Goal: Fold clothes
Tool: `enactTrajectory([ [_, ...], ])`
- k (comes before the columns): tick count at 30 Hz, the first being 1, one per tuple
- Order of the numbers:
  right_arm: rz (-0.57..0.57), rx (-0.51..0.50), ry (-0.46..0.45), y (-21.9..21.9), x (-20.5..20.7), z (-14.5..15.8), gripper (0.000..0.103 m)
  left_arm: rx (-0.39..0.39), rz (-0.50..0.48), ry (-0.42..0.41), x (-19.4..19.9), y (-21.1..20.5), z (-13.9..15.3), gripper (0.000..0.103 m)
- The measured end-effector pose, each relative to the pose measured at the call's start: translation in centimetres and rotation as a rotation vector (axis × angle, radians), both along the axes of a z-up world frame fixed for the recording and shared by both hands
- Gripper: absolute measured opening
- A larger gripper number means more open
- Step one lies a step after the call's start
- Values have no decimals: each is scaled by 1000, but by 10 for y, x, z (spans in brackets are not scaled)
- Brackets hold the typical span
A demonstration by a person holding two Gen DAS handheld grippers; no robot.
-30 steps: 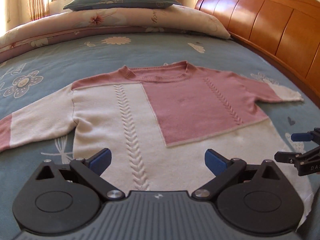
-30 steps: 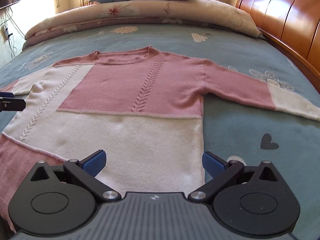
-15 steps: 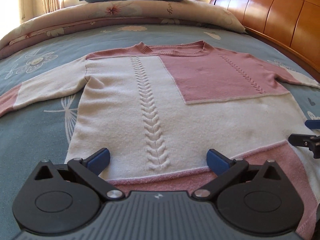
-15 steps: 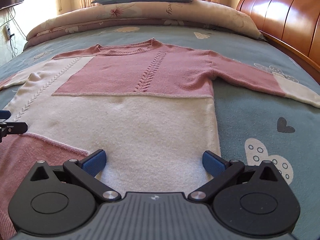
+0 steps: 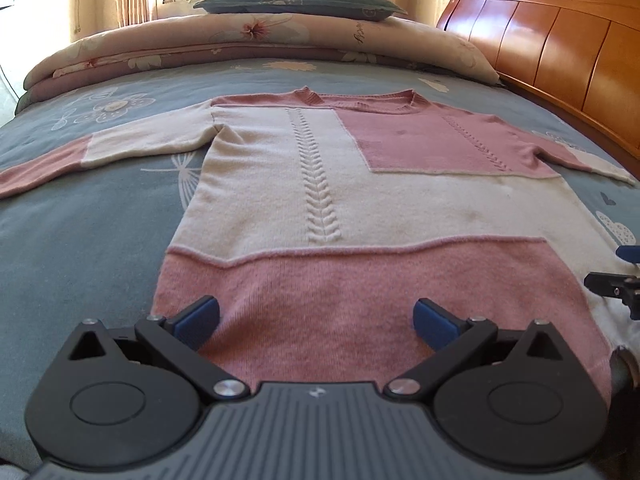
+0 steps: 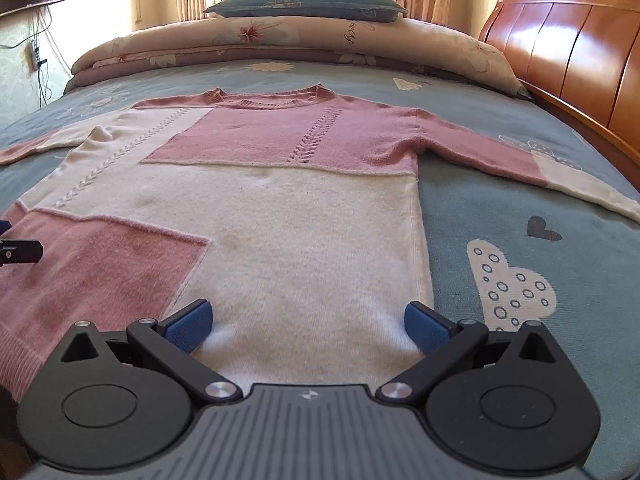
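Observation:
A pink and cream knit sweater (image 5: pixel 360 208) lies flat on the bed, front up, both sleeves spread, collar toward the pillows. My left gripper (image 5: pixel 316 320) is open above the pink hem band at the sweater's lower left, nothing between its blue pads. In the right wrist view the same sweater (image 6: pixel 280 216) fills the middle. My right gripper (image 6: pixel 306 322) is open over the cream lower right part near the hem, holding nothing. The right gripper's tip (image 5: pixel 616 284) shows at the right edge of the left view, and the left gripper's tip (image 6: pixel 20 250) at the left edge of the right view.
A blue-grey floral bedspread (image 5: pixel 80 232) covers the bed. A rolled quilt (image 6: pixel 280 40) and a dark pillow (image 6: pixel 304 2) lie at the far end. A wooden headboard (image 5: pixel 560 48) runs along the right side. A wall cable (image 6: pixel 38 64) hangs at the left.
Both grippers have drawn back toward the hem, so the pink bottom band has come into view. Both stay open and the sweater has not moved.

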State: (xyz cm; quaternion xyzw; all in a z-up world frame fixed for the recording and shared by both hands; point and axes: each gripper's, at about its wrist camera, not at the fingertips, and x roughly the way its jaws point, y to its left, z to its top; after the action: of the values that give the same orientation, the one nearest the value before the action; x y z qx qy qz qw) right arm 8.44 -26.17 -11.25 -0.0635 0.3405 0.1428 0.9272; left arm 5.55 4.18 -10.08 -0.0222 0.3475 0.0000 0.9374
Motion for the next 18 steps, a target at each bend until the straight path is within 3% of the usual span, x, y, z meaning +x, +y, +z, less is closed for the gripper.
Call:
enactTrajectory([
  [4,9,-5,-15,-2,-9,0,103,10,-23,10,-4,-1,5,102],
  [7,16,16,-25,-5,-11,3,103,-69,-27,11,13,11,19,102],
  [12,31,86,-65,-12,-10,3,103,-132,-15,-79,76,30,53,102],
  [18,41,122,-105,-16,-6,-7,103,-133,-22,-75,159,34,46,102],
])
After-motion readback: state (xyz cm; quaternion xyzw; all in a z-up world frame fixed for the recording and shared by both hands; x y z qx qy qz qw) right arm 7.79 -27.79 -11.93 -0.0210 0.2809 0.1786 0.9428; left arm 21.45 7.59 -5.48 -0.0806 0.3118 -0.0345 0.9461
